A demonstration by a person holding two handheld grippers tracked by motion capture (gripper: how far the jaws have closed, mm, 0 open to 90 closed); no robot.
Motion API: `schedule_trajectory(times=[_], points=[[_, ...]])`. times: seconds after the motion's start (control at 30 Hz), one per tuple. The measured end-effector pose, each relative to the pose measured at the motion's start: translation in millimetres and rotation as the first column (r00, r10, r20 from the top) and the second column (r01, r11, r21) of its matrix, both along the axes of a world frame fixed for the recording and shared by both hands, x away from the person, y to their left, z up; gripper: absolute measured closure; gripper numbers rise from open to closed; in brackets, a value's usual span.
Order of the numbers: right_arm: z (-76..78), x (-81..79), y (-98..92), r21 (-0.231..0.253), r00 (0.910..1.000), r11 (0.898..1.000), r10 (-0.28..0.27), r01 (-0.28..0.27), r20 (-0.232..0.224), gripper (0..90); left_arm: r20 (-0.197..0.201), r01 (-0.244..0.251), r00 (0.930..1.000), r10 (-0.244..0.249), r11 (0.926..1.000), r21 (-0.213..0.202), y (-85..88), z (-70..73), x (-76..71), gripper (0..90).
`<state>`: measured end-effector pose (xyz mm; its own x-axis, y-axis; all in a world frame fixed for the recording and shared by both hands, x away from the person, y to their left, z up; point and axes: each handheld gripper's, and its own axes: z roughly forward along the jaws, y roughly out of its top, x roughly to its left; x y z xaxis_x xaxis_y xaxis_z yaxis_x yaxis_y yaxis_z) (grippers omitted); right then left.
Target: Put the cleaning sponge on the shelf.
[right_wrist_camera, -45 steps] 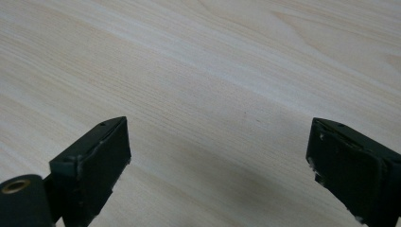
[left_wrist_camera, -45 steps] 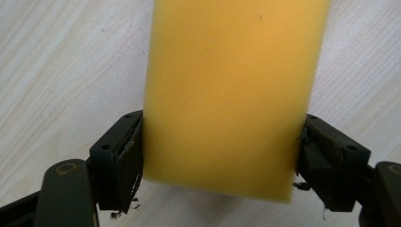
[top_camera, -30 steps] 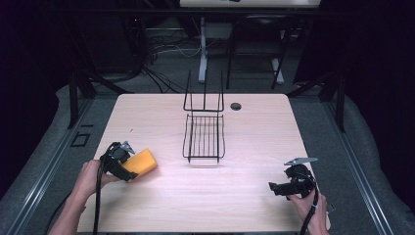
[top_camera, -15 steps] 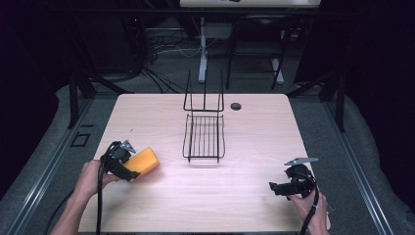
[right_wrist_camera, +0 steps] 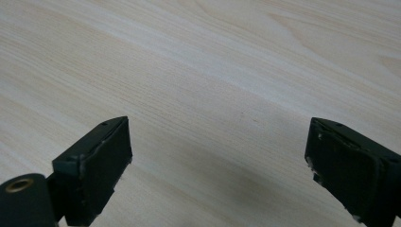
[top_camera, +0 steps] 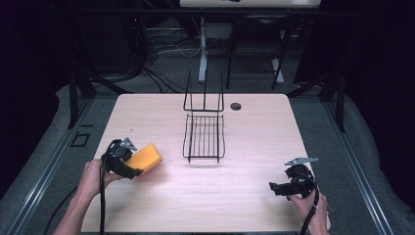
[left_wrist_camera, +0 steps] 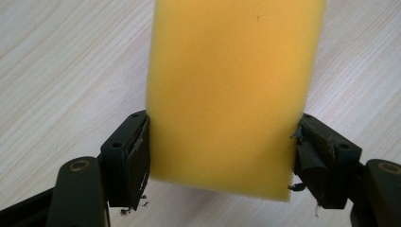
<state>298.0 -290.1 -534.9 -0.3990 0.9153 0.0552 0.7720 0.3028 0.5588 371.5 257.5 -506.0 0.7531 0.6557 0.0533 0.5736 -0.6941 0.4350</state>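
Observation:
A yellow sponge (top_camera: 146,157) is held just above the wooden table (top_camera: 254,132) at its left side, with my left gripper (top_camera: 131,167) shut on its near end. In the left gripper view the sponge (left_wrist_camera: 231,90) stretches away from me and both black pads (left_wrist_camera: 137,158) press its sides. A black wire rack (top_camera: 204,132) stands in the middle of the table, to the right of the sponge. My right gripper (top_camera: 275,188) rests low near the front right corner, pointing left. Its jaws (right_wrist_camera: 217,165) stand wide open over bare wood.
A small dark round hole (top_camera: 236,106) sits in the tabletop behind the rack. Cables and stand legs (top_camera: 203,54) fill the dark floor beyond the far edge. Grey carpet (top_camera: 352,147) surrounds the table.
The left hand has carried the sponge slightly right and away from me. The right hand has stayed put.

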Motion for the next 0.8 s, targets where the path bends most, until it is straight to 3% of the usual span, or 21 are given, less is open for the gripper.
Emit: schedule_trajectory(times=[0.5, 0.53, 0.8], points=[[0.0, -0.2, -0.3, -0.003, 1.0000, 1.000, -0.002, 0.002, 0.003, 8.0, 0.013, 0.024, 0.9996, -0.024, 0.9994, -0.025, -16.0, 13.9, -1.1, 28.0], [2.4, 0.2, -2.2, -0.038, 0.9999, 0.999, 0.013, -0.013, -0.006, 8.0, 0.013, 0.024, 0.9996, -0.024, 0.9994, -0.023, -17.5, 15.2, -1.1, 28.0], [2.7, 0.0, -2.5, -0.040, 0.9999, 0.999, 0.012, -0.013, -0.007, 8.1, 0.023, 0.045, 0.9988, -0.044, 0.9987, -0.023, -29.7, 27.7, -0.5, 28.1]])
